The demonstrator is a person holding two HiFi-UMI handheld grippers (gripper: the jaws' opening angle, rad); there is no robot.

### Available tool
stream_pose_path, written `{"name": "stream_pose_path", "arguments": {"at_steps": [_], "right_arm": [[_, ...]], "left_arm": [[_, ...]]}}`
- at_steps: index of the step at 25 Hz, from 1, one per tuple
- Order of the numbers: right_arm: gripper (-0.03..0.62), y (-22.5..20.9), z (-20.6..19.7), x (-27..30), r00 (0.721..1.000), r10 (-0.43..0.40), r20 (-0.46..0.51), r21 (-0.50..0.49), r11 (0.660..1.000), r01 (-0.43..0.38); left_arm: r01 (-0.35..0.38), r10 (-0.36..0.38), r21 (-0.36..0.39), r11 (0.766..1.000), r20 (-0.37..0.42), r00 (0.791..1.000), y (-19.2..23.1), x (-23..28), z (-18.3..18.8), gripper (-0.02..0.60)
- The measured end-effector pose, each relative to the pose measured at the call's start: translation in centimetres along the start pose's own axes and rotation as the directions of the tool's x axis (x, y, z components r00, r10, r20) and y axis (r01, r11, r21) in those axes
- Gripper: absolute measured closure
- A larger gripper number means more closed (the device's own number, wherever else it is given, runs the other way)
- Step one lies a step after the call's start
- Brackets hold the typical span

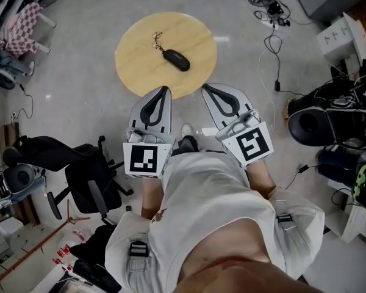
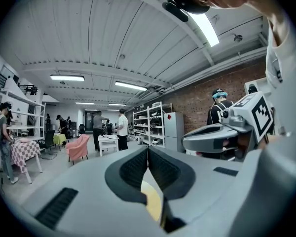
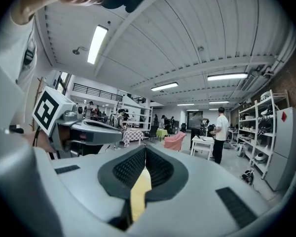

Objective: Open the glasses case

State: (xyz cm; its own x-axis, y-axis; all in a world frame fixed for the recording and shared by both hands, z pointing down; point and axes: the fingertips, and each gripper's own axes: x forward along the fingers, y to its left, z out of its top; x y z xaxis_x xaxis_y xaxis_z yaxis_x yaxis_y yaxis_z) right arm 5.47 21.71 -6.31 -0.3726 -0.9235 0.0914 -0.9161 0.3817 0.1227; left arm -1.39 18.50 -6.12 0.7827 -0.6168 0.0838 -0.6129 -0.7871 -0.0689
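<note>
A black oval glasses case [image 1: 175, 59] lies shut near the middle of a small round wooden table [image 1: 140, 72], with a small metal object [image 1: 158, 38] just behind it. My left gripper [image 1: 165, 89] and right gripper [image 1: 205, 88] are held side by side and level at the table's near edge, short of the case. Both are shut with nothing between the jaws. In the left gripper view the left gripper [image 2: 148, 150] has its pads meeting, and the right gripper [image 2: 222, 137] shows beside it. The right gripper view shows the right gripper [image 3: 145, 150] shut too.
A black office chair [image 1: 88, 179] stands at the lower left of the floor. Cables and a power strip [image 1: 271, 17] lie beyond the table on the right, with bags and a helmet [image 1: 311, 124] there too. People, shelves [image 2: 155, 122] and small tables stand far across the room.
</note>
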Motion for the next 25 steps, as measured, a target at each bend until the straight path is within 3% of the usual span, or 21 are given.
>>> {"name": "stream_pose_path", "arguments": {"at_steps": [10,17,25], "right_arm": [[0.574,-1.7,-0.5,6.5,0.997,-0.060,-0.055,-0.009,0.998,0.060],[0.574,-4.6,-2.8,9.1,0.986,-0.105,-0.130,-0.001,0.994,0.106],[0.574,-7.6,-5.0,10.4,0.982,-0.088,-0.169,0.023,0.995,0.093]], "left_arm": [[0.054,-0.055,-0.026,0.998,-0.014,0.998,6.4,4.0,-1.2,0.561],[0.102,-0.104,-0.066,0.993,-0.031,0.994,8.0,7.9,-2.7,0.561],[0.088,-0.094,-0.106,0.991,-0.053,0.994,7.9,11.4,-3.4,0.561]]}}
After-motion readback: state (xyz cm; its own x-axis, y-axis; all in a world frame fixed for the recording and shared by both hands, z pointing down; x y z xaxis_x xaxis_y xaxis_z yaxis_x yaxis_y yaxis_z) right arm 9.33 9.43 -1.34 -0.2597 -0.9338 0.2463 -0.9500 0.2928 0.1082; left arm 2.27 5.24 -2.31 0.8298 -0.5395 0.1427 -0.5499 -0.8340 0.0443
